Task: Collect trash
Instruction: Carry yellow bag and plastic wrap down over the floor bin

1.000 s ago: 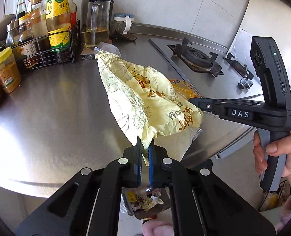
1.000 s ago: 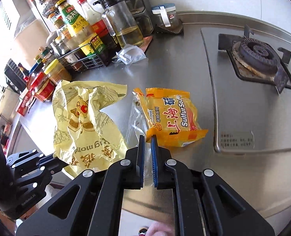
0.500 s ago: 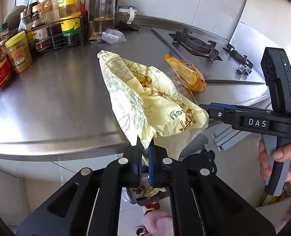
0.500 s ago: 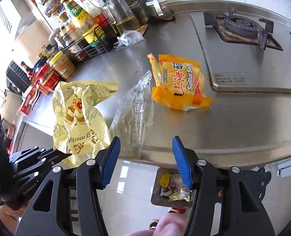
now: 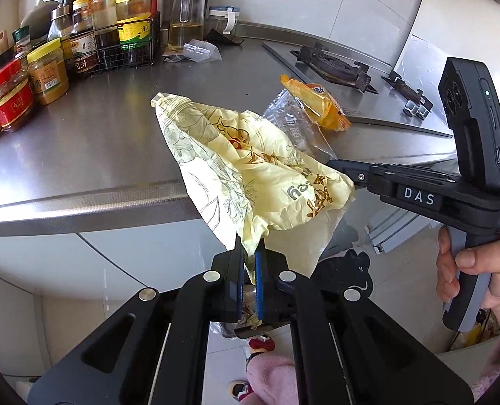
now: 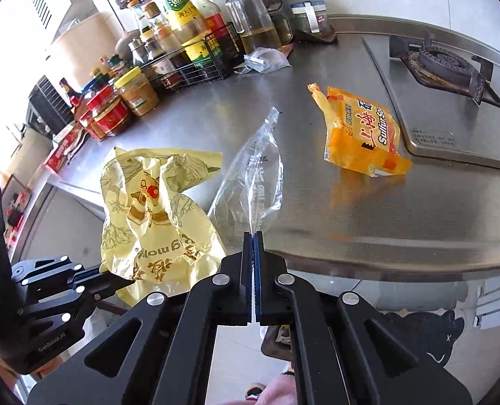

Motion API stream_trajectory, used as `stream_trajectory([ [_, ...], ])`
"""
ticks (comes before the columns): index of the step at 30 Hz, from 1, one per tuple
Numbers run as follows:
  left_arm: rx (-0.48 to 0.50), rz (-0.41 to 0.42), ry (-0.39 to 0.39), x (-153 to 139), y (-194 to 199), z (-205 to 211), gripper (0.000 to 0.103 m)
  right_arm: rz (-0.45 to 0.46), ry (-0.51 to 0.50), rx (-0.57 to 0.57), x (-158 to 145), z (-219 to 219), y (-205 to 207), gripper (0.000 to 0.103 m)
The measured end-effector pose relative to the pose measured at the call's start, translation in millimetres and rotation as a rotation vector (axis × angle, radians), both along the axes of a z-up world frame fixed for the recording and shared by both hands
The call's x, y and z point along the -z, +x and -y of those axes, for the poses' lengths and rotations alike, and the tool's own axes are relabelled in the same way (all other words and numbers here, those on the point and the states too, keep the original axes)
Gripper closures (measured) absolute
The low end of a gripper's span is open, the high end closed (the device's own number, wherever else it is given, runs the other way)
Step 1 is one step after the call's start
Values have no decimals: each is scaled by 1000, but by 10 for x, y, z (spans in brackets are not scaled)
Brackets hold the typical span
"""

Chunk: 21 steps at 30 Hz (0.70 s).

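Both tongs loaded at the table edge, drop into the bin pending.

Our left tongs [image 5: 249,263] are clamped on the yellow bag [image 5: 250,172], which hangs off the table [image 5: 91,155]; right tongs [image 6: 253,253] are pinched on the clear wrapper [image 6: 253,182]. We judge next: carry both down to the bin [image 6: 277,337] below, then fetch the orange packet [image 6: 361,135]. Right view shows the packet flat and apart; left view shows the yellow bag half over the edge.

One yellow paper bag [image 6: 155,209], two clear plastic bags [image 6: 253,182] [image 6: 267,60], one orange soap wrapper [image 6: 364,135], two grippers [image 6: 253,236] [image 5: 249,253].
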<state>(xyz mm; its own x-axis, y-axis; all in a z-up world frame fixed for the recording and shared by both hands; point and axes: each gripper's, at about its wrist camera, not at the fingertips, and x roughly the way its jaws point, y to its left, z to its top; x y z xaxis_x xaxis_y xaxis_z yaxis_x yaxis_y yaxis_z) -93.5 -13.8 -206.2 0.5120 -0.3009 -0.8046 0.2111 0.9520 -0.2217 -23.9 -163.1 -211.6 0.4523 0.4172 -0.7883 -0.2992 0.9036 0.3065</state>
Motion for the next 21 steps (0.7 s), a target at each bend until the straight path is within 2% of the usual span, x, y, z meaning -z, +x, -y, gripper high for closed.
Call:
stream_trajectory([
  [7, 31, -14, -21, -19, -481, 78, 99, -35, 15, -18, -41, 85, -611, 101],
  [11, 63, -46, -19, 47, -765, 177, 99, -85, 17, -6, 47, 205, -940, 101],
  [16, 92, -117, -22, 324, -976, 297, 99, -165, 7, 16, 318, 358, -1197, 101],
  [21, 112, -202, 1, 785, -967, 424, 99, -275, -37, 42, 808, 471, -1247, 101],
])
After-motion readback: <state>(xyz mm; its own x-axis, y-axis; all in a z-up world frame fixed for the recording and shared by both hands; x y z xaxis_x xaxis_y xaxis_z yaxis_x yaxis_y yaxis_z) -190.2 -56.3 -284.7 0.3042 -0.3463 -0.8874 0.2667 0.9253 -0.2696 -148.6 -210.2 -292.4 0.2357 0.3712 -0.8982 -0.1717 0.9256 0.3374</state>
